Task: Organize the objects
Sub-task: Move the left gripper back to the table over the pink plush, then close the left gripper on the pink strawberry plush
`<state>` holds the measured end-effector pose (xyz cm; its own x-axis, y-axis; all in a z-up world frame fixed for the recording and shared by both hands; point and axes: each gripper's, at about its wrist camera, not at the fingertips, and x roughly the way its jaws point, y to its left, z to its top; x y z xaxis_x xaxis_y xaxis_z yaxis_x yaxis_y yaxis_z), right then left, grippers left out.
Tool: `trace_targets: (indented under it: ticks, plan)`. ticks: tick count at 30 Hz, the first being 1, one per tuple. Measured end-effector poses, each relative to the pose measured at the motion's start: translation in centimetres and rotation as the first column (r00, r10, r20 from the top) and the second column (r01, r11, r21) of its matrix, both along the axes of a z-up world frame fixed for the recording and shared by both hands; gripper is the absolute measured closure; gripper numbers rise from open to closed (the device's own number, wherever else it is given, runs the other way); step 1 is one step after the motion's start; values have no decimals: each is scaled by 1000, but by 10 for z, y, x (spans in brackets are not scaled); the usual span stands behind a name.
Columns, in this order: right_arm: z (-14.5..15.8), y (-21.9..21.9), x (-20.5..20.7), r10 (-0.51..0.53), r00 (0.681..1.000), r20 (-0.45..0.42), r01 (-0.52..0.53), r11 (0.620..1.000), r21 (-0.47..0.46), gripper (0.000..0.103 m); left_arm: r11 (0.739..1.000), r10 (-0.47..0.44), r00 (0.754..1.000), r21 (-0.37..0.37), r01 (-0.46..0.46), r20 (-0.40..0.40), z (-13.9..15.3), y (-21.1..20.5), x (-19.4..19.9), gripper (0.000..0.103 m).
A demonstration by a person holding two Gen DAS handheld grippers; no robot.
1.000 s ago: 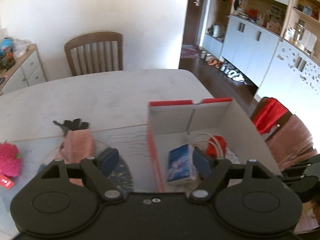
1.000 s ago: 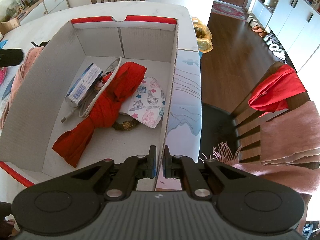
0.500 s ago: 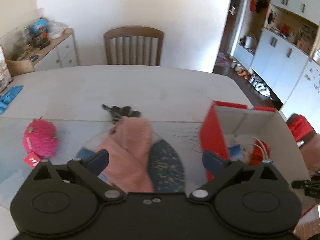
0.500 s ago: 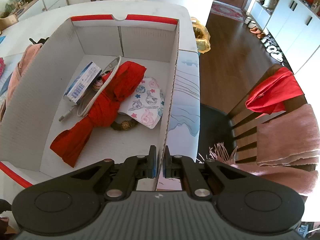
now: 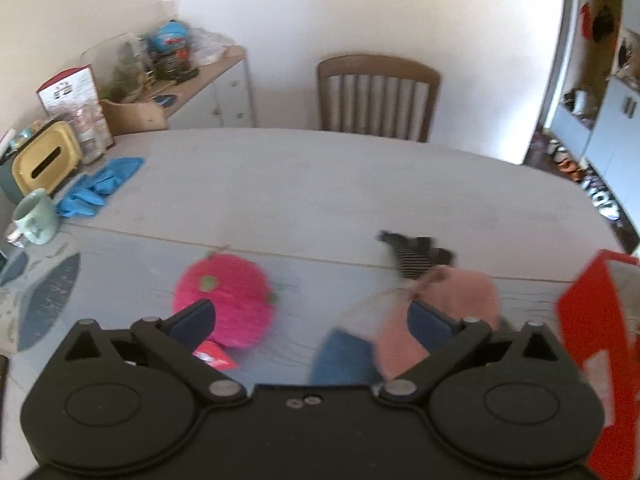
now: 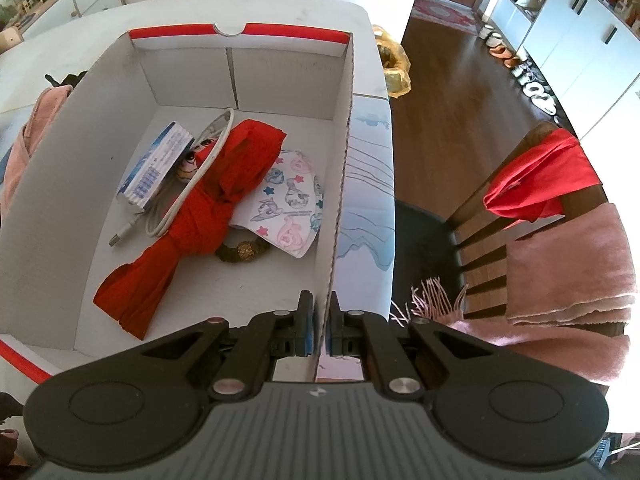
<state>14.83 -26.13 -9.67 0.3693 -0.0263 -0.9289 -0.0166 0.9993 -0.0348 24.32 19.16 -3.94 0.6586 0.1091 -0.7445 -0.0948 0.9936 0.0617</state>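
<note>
Honestly, my right gripper (image 6: 319, 322) pinches the box (image 6: 52, 184) wall; my left gripper (image 5: 308, 320) gapes empty over the pink plush (image 5: 226, 304) on the worktop (image 5: 320, 184), where blur could spoil my aim

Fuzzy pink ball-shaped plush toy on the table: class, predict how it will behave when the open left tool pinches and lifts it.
The fuzzy pink ball-shaped plush toy looks soft, so it would probably squash between the left tool fingers rather than resist. Its shaggy surface suggests little slipping. Being rounded, it may roll if nudged, though the red tag beside it might drag.
</note>
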Motion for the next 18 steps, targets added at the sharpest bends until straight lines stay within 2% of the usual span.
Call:
trace_targets:
  ticks: [10,18]
  plan:
    - [-1,2,5,-21,1000,-22,21,1000,-9,97,997,31,997,71,-26,-67,-41,38,46,1]
    - [-1,4,8,-31,999,-33,30,999,-24,96,997,75,991,39,-71,-110,-72,53,66,2]
